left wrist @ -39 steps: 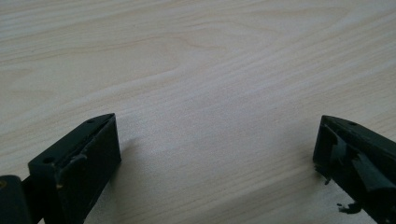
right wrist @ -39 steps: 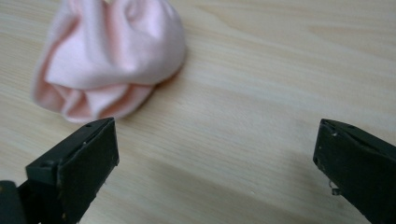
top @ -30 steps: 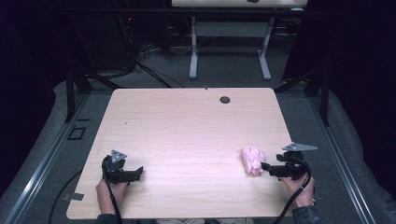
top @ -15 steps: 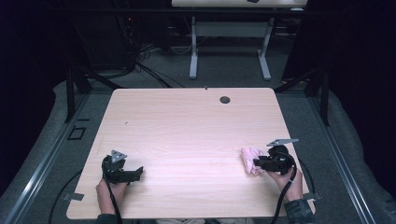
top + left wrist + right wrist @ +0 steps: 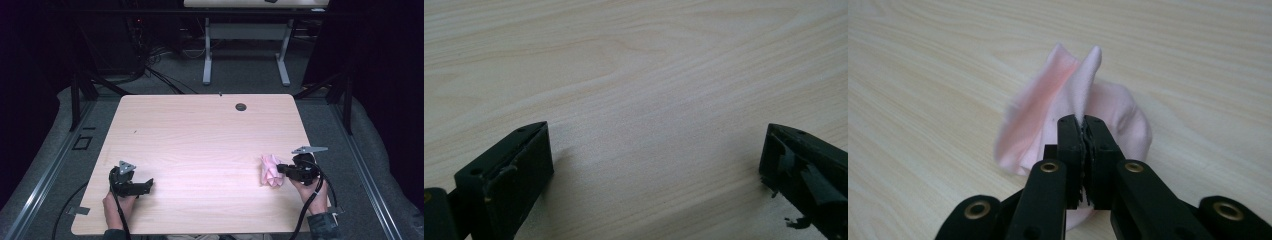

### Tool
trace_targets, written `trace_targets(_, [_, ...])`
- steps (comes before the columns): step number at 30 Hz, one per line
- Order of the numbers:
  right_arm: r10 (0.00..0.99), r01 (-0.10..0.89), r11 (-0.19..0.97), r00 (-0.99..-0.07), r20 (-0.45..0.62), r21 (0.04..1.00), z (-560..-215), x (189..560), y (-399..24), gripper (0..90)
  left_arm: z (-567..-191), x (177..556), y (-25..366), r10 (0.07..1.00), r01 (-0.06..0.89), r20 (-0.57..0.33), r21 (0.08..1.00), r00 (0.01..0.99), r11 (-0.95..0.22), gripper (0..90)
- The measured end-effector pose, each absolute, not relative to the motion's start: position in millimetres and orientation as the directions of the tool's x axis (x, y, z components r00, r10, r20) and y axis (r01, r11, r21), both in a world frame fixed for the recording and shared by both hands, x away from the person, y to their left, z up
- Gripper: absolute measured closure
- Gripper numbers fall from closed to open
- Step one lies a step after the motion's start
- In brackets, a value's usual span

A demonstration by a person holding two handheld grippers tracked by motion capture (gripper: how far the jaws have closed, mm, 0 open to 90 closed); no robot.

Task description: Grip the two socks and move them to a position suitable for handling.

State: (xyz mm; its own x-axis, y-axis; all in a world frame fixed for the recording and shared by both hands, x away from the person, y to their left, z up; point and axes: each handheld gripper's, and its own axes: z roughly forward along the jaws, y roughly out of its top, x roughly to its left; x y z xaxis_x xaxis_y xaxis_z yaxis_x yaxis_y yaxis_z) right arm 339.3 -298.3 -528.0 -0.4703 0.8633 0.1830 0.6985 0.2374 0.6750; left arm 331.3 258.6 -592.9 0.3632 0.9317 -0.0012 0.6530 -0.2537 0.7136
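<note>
The pale pink cloth (image 5: 1108, 120) is lying crumpled on the counter (image 5: 200, 135), one fold standing up, pinched by the just-closing right hand-held gripper (image 5: 1083, 127); the left hand-held gripper (image 5: 656, 150) is staying wide open.

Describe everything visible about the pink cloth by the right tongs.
The small pale pink cloth looks like soft knit fabric, bunched into a crumpled mound with two folds standing up in peaks. It lies on the light wooden table near its right edge. The right tongs have just been closing and now pinch a fold of it between the black jaws.
</note>
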Motion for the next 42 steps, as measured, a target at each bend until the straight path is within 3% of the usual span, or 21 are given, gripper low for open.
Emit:
trace_targets(10, [0.865, 0.643, 0.238, -0.482, 0.143, 0.728, -493, 335, -298, 86.9, -593, 331, 259, 0.932, 0.653, -0.001, 0.713, 0.363, -0.254, 0.6])
trace_targets(24, [0.764, 0.508, 0.322, -0.637, 0.097, 0.799, -443, 306, -245, 86.7, -593, 331, 259, 0.932, 0.653, -0.001, 0.713, 0.363, -0.254, 0.6])
trace_targets(33, [0.66, 0.503, 0.372, -0.734, 0.16, 0.78, -463, 294, -201, 86.6, -593, 331, 259, 0.932, 0.653, -0.002, 0.713, 0.363, -0.253, 0.6])
trace_targets(42, [0.562, 0.557, 0.435, -0.782, 0.27, 0.708, -511, 293, -159, 86.5, -593, 331, 259, 0.932, 0.653, -0.002, 0.714, 0.363, -0.253, 0.6])
